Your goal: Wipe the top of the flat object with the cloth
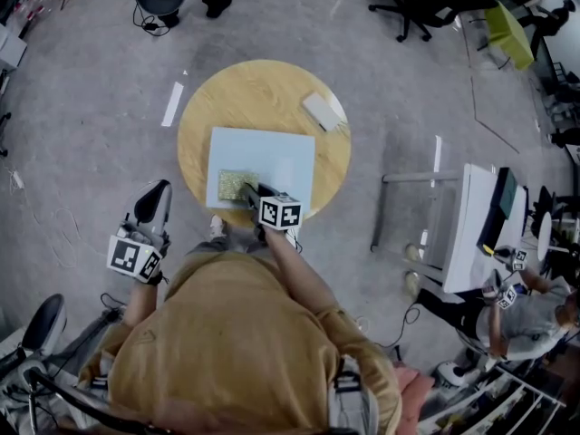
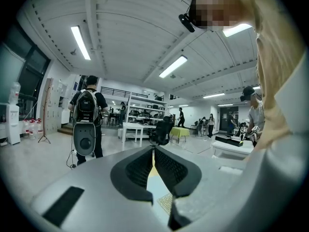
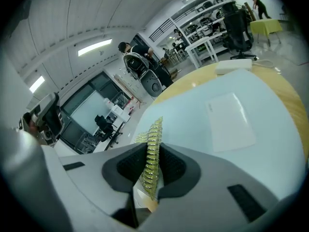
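Note:
A pale blue flat board (image 1: 272, 161) lies on the round wooden table (image 1: 254, 89). A yellow-green cloth (image 1: 234, 185) rests on the board's near left corner. My right gripper (image 1: 252, 194) is shut on the cloth's near edge. In the right gripper view the cloth (image 3: 153, 144) stands pinched between the jaws of the right gripper (image 3: 153, 154), with the board (image 3: 193, 105) stretching ahead. My left gripper (image 1: 152, 199) hangs left of the table over the floor, away from the board. In its own view the left gripper (image 2: 153, 150) has its jaws together with nothing between them.
A small white flat item (image 1: 323, 111) lies at the table's far right edge. A white desk (image 1: 471, 229) stands to the right, with a person (image 1: 535, 311) beside it. Office chairs (image 1: 421, 3) and a standing person (image 2: 87, 115) are farther off. Cables (image 1: 54, 225) lie on the floor.

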Motion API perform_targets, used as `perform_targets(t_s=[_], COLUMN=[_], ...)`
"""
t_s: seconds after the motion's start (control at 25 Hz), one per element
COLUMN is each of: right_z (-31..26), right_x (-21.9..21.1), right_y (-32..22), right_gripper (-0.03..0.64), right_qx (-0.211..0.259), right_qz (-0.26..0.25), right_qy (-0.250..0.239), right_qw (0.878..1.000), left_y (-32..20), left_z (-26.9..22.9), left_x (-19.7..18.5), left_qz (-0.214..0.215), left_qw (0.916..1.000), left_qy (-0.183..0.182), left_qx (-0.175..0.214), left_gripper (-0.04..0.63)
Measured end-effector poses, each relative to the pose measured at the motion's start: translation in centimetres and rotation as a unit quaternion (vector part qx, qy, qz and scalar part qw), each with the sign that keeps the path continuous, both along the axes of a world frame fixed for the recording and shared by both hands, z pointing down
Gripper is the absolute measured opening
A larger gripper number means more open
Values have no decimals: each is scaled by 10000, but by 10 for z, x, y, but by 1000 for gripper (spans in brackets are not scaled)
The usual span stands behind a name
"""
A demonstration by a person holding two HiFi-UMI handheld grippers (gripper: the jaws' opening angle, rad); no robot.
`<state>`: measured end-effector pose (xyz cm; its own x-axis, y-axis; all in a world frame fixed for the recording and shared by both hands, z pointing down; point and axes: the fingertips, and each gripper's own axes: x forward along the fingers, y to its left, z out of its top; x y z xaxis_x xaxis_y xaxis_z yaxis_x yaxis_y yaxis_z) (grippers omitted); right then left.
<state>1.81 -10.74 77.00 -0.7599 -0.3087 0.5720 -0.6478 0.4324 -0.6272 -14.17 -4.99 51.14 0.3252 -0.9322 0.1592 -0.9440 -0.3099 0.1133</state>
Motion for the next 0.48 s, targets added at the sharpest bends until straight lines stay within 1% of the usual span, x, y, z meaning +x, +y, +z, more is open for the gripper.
perform_targets(t_s=[0.28, 0.48], right_z=[5, 8], right_x=[61, 94], right_y=[-12, -19], right_gripper=[61, 61], right_qx=[134, 174], right_qz=[311, 485], right_qy=[282, 397], right_qw=[9990, 9979], left_y=[-9, -15], left_z=[2, 4], left_x=[24, 40], left_qz=[242, 372], left_qw=[9997, 9993], left_qy=[38, 43], left_qx=[24, 33], left_gripper=[15, 15])
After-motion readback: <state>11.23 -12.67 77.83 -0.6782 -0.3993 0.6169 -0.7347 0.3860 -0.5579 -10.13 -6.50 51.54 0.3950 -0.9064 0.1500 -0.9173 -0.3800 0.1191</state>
